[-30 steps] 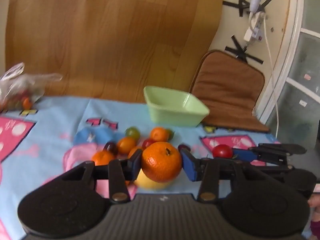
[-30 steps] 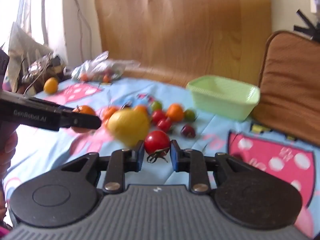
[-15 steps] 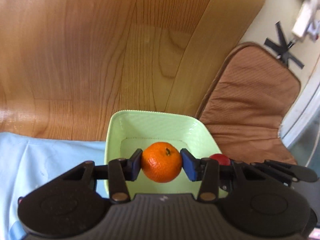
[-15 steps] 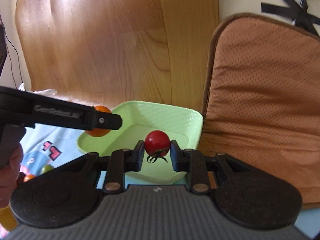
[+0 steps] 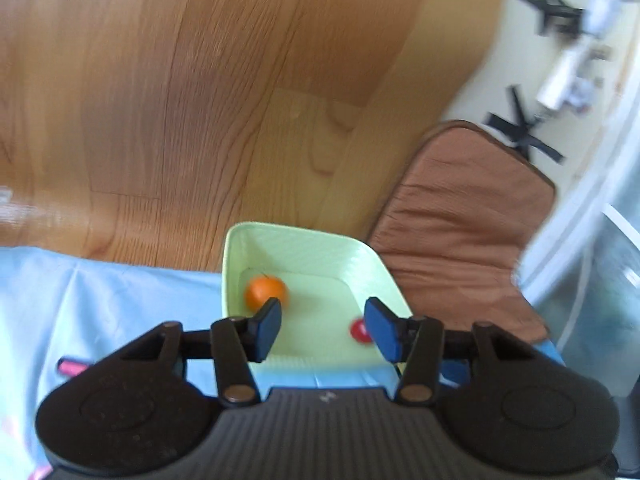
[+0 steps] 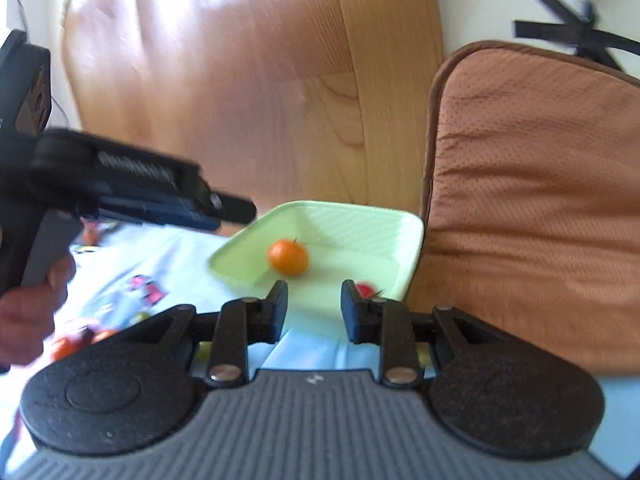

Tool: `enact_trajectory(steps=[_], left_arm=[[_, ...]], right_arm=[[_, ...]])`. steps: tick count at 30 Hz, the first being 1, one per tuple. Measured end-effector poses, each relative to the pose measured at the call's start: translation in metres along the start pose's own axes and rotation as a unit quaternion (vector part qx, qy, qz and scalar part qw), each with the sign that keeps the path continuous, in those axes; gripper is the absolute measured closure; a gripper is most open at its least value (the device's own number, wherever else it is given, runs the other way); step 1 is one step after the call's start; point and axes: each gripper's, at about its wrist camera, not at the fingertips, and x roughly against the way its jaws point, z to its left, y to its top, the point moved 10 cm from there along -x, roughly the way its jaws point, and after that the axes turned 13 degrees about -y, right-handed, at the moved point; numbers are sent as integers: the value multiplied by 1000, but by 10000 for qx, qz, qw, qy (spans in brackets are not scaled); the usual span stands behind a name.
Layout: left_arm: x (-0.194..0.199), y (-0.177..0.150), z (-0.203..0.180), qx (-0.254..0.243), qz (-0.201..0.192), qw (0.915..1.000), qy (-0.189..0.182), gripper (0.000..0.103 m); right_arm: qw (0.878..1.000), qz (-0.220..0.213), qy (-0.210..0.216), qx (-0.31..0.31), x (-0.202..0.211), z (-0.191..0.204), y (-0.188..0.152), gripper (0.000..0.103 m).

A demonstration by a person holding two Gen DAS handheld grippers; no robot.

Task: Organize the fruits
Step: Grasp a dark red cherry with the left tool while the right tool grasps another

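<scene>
A light green square bowl [image 5: 352, 256] [image 6: 360, 220] stands on the blue patterned cloth. An orange mandarin [image 5: 265, 291] [image 6: 288, 257] lies inside it at the left. A red tomato [image 5: 358, 330] [image 6: 365, 290] lies inside at the right, partly hidden by a fingertip. My left gripper [image 5: 323, 329] is open and empty just above the bowl's near edge. My right gripper [image 6: 314, 306] is open and empty above the bowl's near side. The left gripper's body [image 6: 132, 188] shows in the right wrist view, left of the bowl.
A brown cushion [image 5: 464, 232] [image 6: 536, 200] leans right of the bowl against a wooden board [image 5: 200, 100]. Several small fruits [image 6: 76, 340] lie on the cloth [image 5: 100, 304] at the lower left of the right wrist view. Black tape and a plug are on the wall [image 5: 560, 40].
Both grippers opened. The mandarin dropped from the left one and the tomato from the right one into the green bowl. Both grippers drew back a little.
</scene>
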Motion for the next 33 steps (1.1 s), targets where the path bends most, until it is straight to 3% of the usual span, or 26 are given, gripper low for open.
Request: enact_trajectory(steps=[3, 5, 8, 14, 15, 20, 23, 27, 30, 33], left_arm=[[9, -22, -11, 35, 249, 9996, -112, 54], [6, -34, -10, 70, 447, 9990, -65, 54], [-6, -57, -6, 3, 694, 9975, 120, 54], [-24, -79, -8, -41, 1093, 9935, 313, 54], [-29, -99, -8, -251, 1166, 9917, 479, 55], [-35, -114, 0, -308, 1417, 9865, 766, 54], [-34, -113, 3, -304, 1362, 9878, 694, 56], [-35, -113, -4, -291, 1334, 9894, 490, 76], [-38, -116, -13, -324, 1304, 9903, 363, 76], [-39, -118, -19, -363, 1238, 9910, 352, 76]], right_arm=[[9996, -85, -261, -118, 37, -6, -31, 65], [9989, -34, -420, -214, 52, -9, -51, 60], [9984, 113, -497, -261, 59, -9, -69, 60], [9982, 212, -535, 158, 47, 0, -76, 60], [9979, 242, -556, 221, 43, 0, -76, 60], [9970, 408, -573, 330, 28, -1, -82, 61], [9963, 472, -572, 441, 21, 1, -87, 61], [9965, 427, -557, 460, 23, 1, -88, 62], [9962, 414, -608, 462, 27, 0, -87, 73], [9957, 372, -649, 553, 31, 1, -89, 73]])
